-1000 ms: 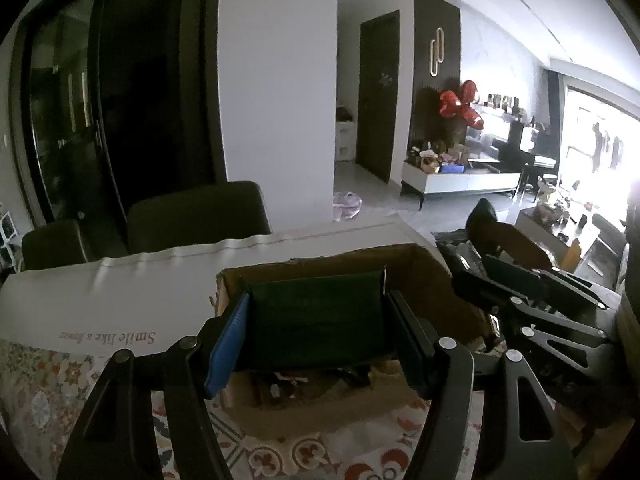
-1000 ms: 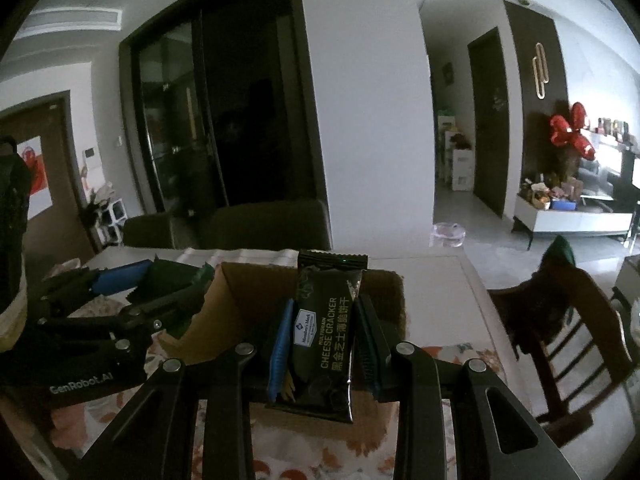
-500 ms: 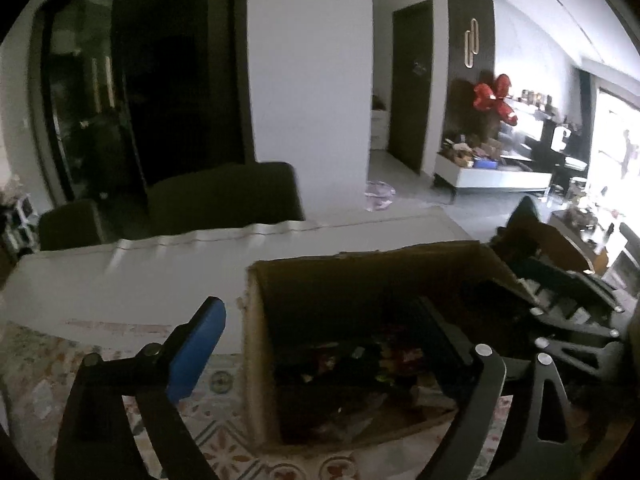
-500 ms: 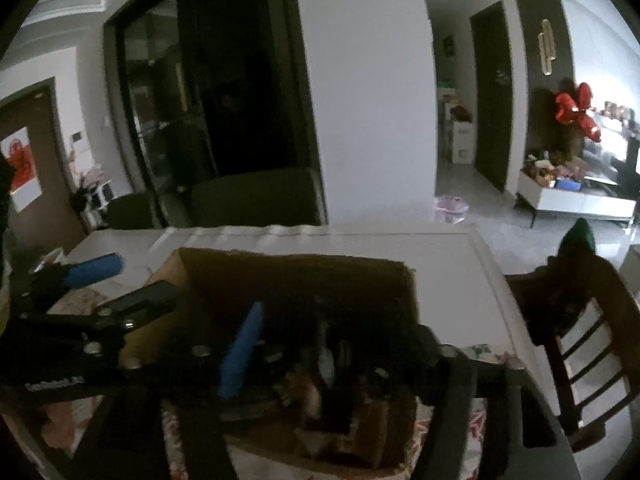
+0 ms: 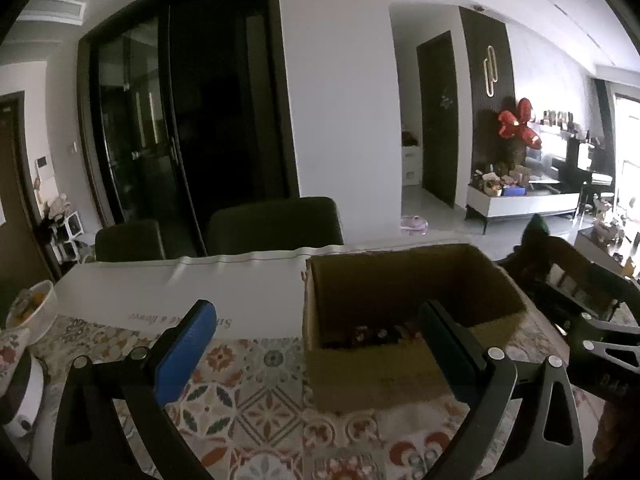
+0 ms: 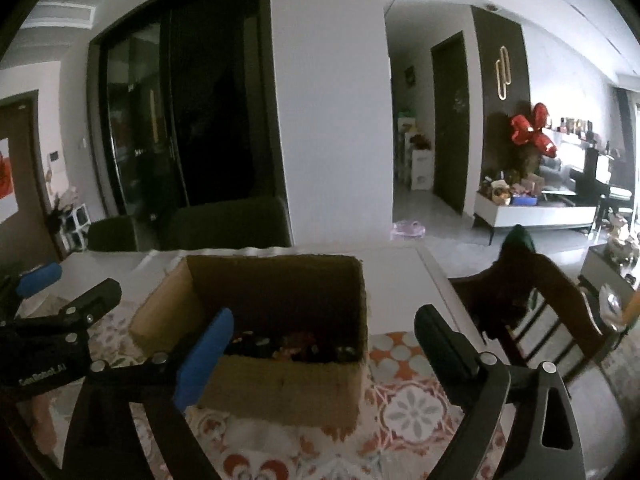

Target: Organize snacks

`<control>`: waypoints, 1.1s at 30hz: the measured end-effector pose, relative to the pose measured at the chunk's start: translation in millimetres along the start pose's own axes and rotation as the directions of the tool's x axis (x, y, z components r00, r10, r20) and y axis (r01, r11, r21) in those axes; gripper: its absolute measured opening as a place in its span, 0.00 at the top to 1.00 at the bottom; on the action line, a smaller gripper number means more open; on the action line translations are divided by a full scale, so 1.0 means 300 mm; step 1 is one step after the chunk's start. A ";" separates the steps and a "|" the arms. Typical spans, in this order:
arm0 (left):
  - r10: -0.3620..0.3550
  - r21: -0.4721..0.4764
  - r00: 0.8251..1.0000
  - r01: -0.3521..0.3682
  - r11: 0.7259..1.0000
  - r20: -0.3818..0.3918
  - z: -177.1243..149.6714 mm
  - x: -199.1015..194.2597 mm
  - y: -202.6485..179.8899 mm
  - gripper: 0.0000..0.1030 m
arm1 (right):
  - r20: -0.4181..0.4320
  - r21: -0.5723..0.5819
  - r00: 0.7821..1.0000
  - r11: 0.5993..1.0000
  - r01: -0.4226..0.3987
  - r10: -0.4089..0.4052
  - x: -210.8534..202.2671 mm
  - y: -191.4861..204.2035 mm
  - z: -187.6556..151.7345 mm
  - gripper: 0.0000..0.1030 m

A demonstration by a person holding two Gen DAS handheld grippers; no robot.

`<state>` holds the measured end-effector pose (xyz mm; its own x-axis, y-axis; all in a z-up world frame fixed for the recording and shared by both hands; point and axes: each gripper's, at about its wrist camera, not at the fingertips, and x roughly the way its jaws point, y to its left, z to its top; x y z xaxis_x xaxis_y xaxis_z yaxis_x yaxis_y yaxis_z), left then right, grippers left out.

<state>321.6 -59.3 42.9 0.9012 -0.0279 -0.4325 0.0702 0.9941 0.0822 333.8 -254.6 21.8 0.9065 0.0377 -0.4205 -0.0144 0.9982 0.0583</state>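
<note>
An open cardboard box [image 5: 400, 364] stands on the patterned tablecloth; it also shows in the right wrist view [image 6: 288, 384]. Several dark snack packs [image 5: 376, 334] lie inside it, also seen in the right wrist view [image 6: 296, 346]. My left gripper [image 5: 316, 332] is open and empty, in front of the box's left front corner. My right gripper [image 6: 324, 336] is open and empty, in front of the box's right half. The left gripper shows at the left of the right wrist view [image 6: 60, 312], and the right gripper at the right of the left wrist view [image 5: 600, 344].
A white bowl with orange food [image 5: 30, 310] sits at the table's left edge. Dark chairs [image 5: 276, 224] stand behind the table, a wooden chair [image 6: 544, 304] at its right. A white cloth [image 5: 224, 284] covers the far table half.
Both grippers opened and let their packs fall into the box: the left a green pack, the right a black cheese cracker pack. Both grippers then drew back from the box.
</note>
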 end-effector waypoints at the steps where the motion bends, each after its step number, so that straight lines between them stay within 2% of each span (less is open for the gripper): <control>1: -0.003 0.000 1.000 0.003 1.000 0.004 -0.006 -0.027 -0.001 0.00 | 0.005 0.003 1.000 1.000 0.006 -0.006 -0.035 0.001 -0.009 0.10; 7: -0.010 0.018 0.999 0.010 1.000 0.046 -0.053 -0.198 0.001 0.00 | 0.015 0.006 1.000 1.000 0.013 -0.013 -0.198 0.016 -0.057 0.10; 19: -0.024 0.007 0.997 0.024 1.000 0.078 -0.157 -0.466 0.024 0.00 | 0.033 -0.013 0.999 1.000 0.024 -0.024 -0.470 0.057 -0.169 0.10; 33: -0.026 0.023 0.994 0.023 0.999 0.111 -0.233 -0.654 0.026 0.00 | 0.050 -0.006 0.999 1.000 0.017 -0.016 -0.667 0.076 -0.249 0.10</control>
<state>115.5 -38.7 65.7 0.9410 -0.0648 -0.3323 0.1010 0.9905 0.0930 120.4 -235.9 39.7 0.9266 0.0190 -0.3756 -0.0020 0.9990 0.0456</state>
